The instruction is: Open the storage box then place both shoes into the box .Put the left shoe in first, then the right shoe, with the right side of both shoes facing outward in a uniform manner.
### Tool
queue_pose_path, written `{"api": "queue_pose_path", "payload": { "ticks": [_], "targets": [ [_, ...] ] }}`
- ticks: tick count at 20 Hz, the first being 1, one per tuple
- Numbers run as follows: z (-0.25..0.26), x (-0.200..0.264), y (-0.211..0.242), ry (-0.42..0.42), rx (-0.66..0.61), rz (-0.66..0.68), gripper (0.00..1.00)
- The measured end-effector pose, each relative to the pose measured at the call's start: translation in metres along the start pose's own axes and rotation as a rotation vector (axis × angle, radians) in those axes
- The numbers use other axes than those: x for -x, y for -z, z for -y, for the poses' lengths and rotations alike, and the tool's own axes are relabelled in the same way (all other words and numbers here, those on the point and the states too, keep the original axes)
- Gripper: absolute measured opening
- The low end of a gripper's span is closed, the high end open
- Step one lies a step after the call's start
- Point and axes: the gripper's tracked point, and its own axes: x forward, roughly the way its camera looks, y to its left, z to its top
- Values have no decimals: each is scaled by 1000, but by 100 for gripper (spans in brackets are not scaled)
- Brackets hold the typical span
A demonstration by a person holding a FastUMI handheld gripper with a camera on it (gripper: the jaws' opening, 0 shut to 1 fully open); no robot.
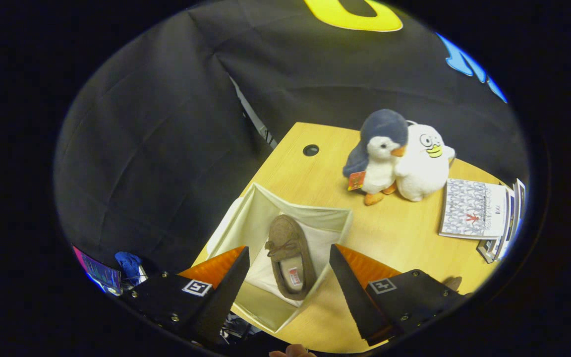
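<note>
A cream fabric storage box (260, 208) stands open near the left edge of the wooden table (394, 233). One brown moccasin shoe (290, 255) lies inside it on the box floor, toe pointing away from me, its inner label showing. My gripper (289, 260) hovers above the box, open, with its two fingers spread wide to either side of the shoe and touching nothing. A small brown bit of something (454, 282) peeks out behind the right finger; I cannot tell what it is.
Two plush toys, a blue-and-white penguin (377, 156) and a white duck (424, 161), stand beyond the box. A stack of booklets (479, 210) lies at the right. A round cable hole (311, 149) sits near the far table edge. A fingertip (293, 352) shows below.
</note>
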Motion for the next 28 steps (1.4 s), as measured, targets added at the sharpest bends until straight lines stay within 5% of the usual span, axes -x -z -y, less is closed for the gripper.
{"api": "queue_pose_path", "payload": {
  "ticks": [10,22,28],
  "targets": [
    [99,95,8,89,-161,181,99],
    [250,152,94,356,-302,241,99],
    [291,146,157,419,-356,202,99]
  ]
}}
